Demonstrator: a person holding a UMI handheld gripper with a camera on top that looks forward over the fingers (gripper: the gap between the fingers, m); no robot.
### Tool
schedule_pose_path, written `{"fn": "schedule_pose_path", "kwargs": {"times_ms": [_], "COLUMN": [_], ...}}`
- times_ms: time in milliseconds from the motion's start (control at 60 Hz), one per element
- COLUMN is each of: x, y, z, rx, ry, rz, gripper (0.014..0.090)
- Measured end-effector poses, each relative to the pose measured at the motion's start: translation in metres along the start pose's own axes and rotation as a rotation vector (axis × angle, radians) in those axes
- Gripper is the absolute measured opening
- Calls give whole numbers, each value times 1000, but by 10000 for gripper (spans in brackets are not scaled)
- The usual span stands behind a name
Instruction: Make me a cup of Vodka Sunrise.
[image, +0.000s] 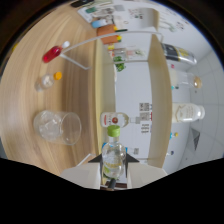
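My gripper (113, 164) is shut on a clear bottle with a green cap (113, 150), which sits between the two fingers (82, 175) with its cap pointing ahead. The view is turned sideways, so the wooden table (75, 75) runs along one side. On it a clear glass with ice (56, 126) stands beside the fingers, a little ahead of them. Just beyond the green cap, past the table's edge, is a clear bottle with a red-and-white label (116, 119). Farther along the table are a red bottle (51, 53) and a small clear bottle with an orange cap (48, 80).
A thin white wire frame (82, 45) crosses the far part of the table. Beyond the table's edge are a wooden shelf unit (160, 85) with labels and small items, a clear jar (187, 113) and a metallic object (178, 53).
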Motion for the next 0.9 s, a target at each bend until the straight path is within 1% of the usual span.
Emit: {"fn": "schedule_pose_path", "kwargs": {"times_ms": [50, 117, 200, 267, 333, 417, 633, 767, 900], "x": [8, 18, 24, 17, 0, -32, -119, -153, -172], "y": [-4, 0, 6, 14, 21, 28, 44, 45, 46], "z": [-5, -12, -16, -15, -10, 1, 35, 47, 51], "rx": [37, 48, 102, 116, 112, 84, -68, -117, -155], "ry": [-6, 0, 2, -12, -47, -98, -199, -251, -290], "rz": [210, 510, 839, 1057, 1254, 1426, 1568, 1574, 1571], "gripper": [349, 351, 348, 348, 350, 349, 347, 348, 348]}}
